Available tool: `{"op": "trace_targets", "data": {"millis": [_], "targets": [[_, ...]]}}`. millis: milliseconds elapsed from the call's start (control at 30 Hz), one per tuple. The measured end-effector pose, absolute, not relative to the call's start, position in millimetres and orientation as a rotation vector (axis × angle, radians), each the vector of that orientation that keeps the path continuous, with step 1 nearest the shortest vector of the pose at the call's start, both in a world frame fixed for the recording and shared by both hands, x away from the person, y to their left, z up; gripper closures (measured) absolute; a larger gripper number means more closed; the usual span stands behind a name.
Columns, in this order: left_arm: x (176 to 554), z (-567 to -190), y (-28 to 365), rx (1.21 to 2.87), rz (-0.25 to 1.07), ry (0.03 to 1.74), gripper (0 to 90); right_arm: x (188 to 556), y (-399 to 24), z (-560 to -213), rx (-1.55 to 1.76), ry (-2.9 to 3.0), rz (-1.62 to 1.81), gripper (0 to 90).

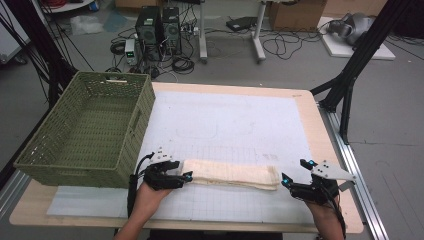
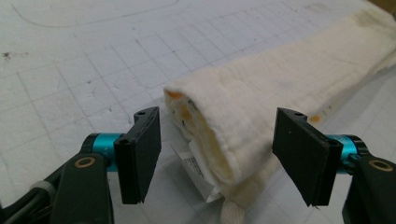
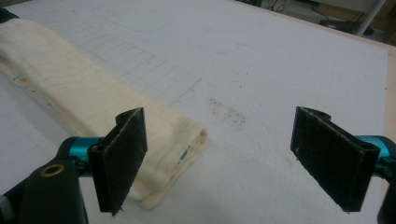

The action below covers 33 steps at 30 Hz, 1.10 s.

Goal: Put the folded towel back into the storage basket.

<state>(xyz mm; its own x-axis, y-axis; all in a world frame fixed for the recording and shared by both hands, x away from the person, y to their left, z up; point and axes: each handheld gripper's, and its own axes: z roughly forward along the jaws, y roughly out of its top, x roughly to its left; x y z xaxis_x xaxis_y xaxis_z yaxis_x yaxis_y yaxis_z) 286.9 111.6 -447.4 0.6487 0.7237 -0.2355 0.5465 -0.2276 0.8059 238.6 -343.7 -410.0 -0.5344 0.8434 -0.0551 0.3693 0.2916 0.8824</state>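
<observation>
Nearest us, our left gripper (image 1: 186,176) sits at the left end of the folded towel (image 1: 231,174), its jaws released, standing either side of that end without pressing it (a white label pokes out there). Our right gripper (image 1: 295,176) waits just beside the towel's right end, jaws spread wide, with bare mat between them. The cream towel lies in a long strip across the near part of the white gridded mat (image 1: 240,120) on the surface. Farther off at the left stands a green woven basket (image 1: 45,145).
</observation>
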Motion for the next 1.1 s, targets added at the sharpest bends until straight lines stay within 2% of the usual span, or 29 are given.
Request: {"op": "trace_targets", "data": {"millis": [200, 300, 767, 967, 1100], "targets": [[291.0, -447.2, 112.1, 1.885, 0.263, 1.042, 35.5, 239.1, -343.3, -410.6, 1.079, 2.044, 1.186, 17.2], [289.7, -449.3, 108.1, 1.939, 0.259, 1.036, 45.9, 239.2, -342.8, -410.7, 1.077, 2.048, 1.183, 17.2], [273.0, -448.5, 100.2, 2.035, 0.333, 0.998, 51.2, 240.8, -340.5, -412.6, 1.076, 2.064, 1.179, 17.2], [269.7, -447.1, 96.4, 2.071, 0.293, 0.920, 77.5, 242.5, -339.7, -414.7, 1.071, 2.076, 1.166, 17.2], [269.1, -445.3, 94.8, 2.089, 0.299, 0.902, 79.9, 243.8, -338.8, -417.5, 1.082, 2.105, 1.164, 19.6]]}}
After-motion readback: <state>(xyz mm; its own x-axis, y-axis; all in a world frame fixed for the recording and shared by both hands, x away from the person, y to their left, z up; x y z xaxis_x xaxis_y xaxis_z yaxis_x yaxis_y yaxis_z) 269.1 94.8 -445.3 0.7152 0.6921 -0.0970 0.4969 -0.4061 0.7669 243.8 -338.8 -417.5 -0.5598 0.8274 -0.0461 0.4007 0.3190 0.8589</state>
